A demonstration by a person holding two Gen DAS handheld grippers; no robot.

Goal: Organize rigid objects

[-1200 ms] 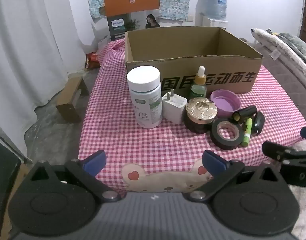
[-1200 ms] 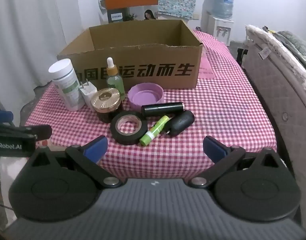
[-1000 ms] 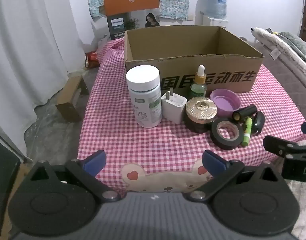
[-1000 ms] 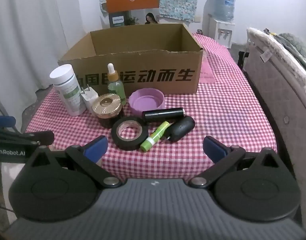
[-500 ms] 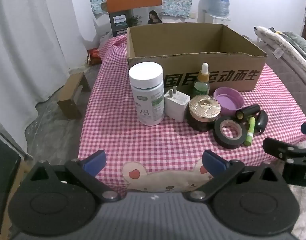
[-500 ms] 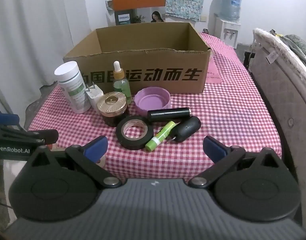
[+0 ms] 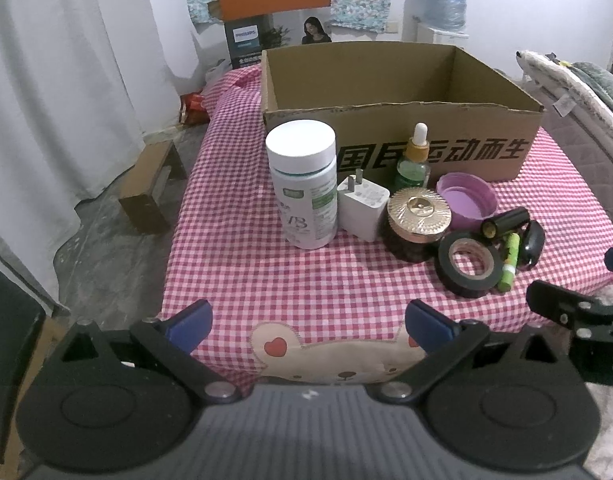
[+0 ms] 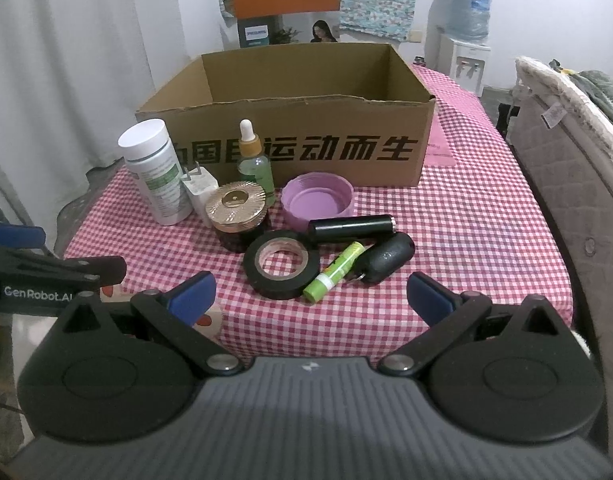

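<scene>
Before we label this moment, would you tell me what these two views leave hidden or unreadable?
- Cardboard box floor: hidden behind its own front wall in both views.
- White bottle label: print too small to read, either view.
- Black capsule-shaped item: partly behind the green tube in the right view; at the right of the left view it is small and mostly hidden.
- Right gripper: cut off by the left view's right edge.

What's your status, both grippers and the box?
Left gripper and right gripper open, empty, short of the table. Cardboard box open-topped; items in front, none gripped. Nothing blocking.
</scene>
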